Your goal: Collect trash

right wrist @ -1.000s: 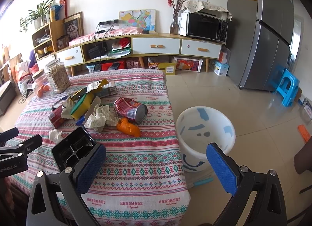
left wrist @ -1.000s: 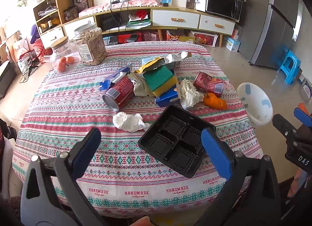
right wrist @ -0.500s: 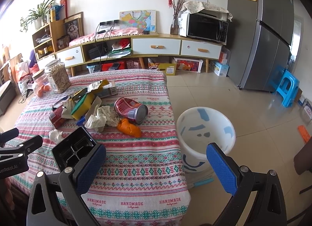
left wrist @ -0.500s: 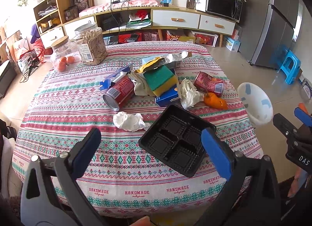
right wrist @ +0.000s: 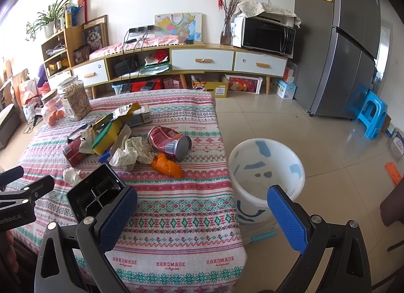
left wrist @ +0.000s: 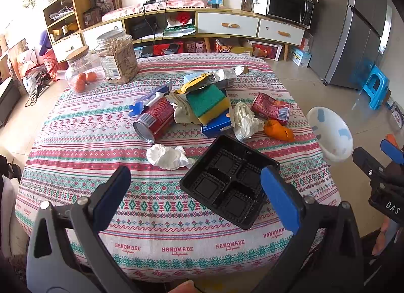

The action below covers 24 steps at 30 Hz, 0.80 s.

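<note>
Cans, two; tray, one.

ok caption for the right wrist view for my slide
Open right gripper above the table edge, white bucket on the floor beside scattered trash.

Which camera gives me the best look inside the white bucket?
Right wrist: the bucket sits near centre, its whole rim and inner bottom visible. The left wrist view shows it only small at the right edge, tilted by the fisheye, bottom unseen.
</note>
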Motion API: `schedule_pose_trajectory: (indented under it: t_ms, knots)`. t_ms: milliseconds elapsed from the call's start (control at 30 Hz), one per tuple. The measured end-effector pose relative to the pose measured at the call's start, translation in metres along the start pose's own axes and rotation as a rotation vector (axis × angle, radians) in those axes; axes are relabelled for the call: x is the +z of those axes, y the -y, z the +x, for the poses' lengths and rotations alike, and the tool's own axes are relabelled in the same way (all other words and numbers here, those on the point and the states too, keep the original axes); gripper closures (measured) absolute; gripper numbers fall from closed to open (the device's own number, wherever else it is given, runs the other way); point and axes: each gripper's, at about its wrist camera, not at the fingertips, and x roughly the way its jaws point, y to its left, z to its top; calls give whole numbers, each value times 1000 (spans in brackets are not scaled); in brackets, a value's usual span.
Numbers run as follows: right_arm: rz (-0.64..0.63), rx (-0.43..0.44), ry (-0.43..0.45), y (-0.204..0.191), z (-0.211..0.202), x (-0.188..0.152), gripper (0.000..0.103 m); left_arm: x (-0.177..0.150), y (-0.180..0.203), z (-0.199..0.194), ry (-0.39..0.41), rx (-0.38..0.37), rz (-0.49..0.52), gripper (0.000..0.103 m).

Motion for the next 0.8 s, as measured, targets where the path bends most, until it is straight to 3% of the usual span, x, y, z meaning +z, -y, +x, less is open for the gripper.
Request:
schedule_pose_trajectory:
  t_ms: [800]
  knots:
    - [-3, 1, -2, 0, 2, -2, 0, -4, -1, 3, -12, -4, -2, 1]
